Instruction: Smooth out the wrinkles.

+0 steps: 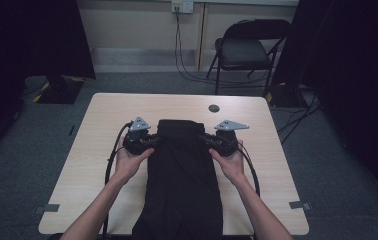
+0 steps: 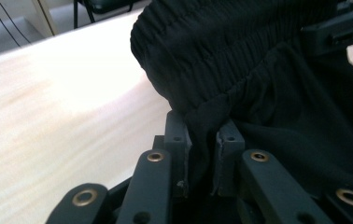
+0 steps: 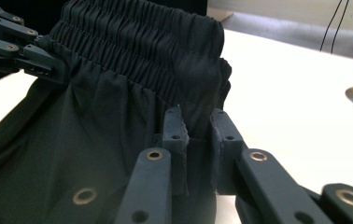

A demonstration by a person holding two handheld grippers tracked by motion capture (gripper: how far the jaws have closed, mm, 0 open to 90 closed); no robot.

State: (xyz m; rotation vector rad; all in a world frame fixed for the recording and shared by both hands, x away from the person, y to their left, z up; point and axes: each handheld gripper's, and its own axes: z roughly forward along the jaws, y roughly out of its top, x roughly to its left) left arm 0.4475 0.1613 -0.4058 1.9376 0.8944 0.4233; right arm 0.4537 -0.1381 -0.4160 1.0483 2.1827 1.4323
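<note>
High view: one pair of black trousers [image 1: 184, 175] is laid lengthwise at frame centre on the table [image 1: 102, 145], its waistband flanked by the left gripper [image 1: 153, 139] and right gripper [image 1: 206, 138]; any folding appears not yet begun. Left gripper view: the jaws are pinched on waistband fabric at lower centre. Right gripper view: the jaws are likewise clamped on the waistband; two grippers, one garment counted.

The high view is dim and soft, its corners sinking into near black. In both gripper views the tabletop [image 2: 62, 107] blows out to pale glare, the black trousers [image 3: 118, 107] keep visible folds, and the chair [image 2: 104, 5] behind is blurred.
</note>
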